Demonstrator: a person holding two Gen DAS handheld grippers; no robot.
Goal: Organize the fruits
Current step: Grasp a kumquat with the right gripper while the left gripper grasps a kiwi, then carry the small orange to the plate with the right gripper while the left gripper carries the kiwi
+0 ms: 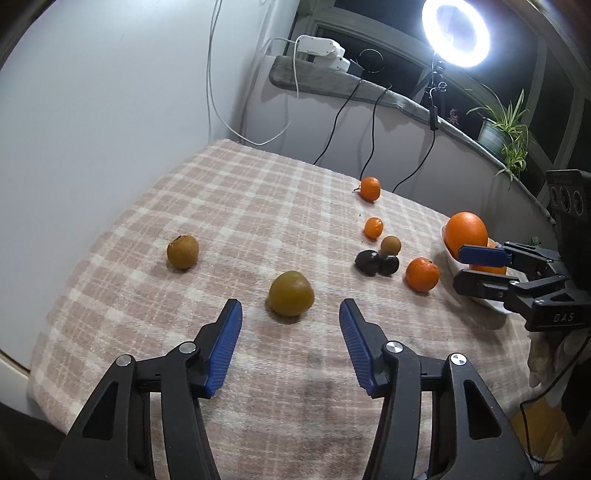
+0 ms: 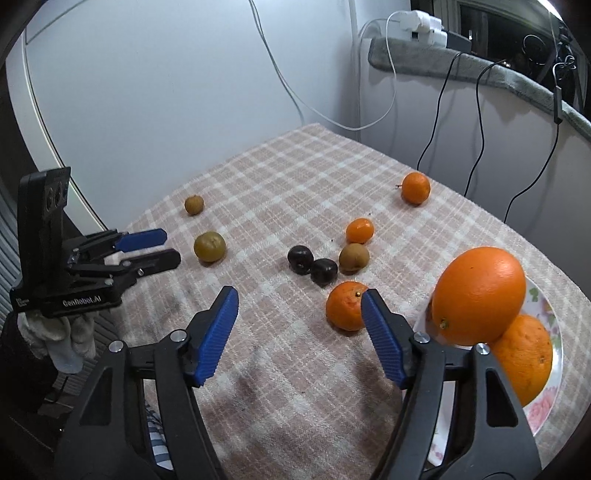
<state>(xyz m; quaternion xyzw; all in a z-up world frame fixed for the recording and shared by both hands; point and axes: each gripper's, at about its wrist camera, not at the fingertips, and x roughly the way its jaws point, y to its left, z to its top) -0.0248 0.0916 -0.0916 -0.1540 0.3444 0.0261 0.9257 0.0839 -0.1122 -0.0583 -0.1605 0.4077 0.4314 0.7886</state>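
A pink-and-cream plaid cloth covers the table, set against a plain grey wall; a lit ring lamp and a potted green plant stand on the sill behind, with black cables hanging to the cloth's far edge.

Count of fruit: two large oranges, the upper stacked on the lower, in a floral white plate at the right edge. Three small mandarins: one beside the plate, one mid-cloth, one far. Two dark round fruits touching each other. Three olive-brown round fruits: one by the dark pair, one near the left gripper, one further left.

The left gripper has its blue-padded jaws spread wide, empty, the olive fruit just beyond the tips. The right gripper is likewise wide and empty; its right finger overlaps the nearest mandarin in view, contact not determinable.

Open cloth lies near and on the left.
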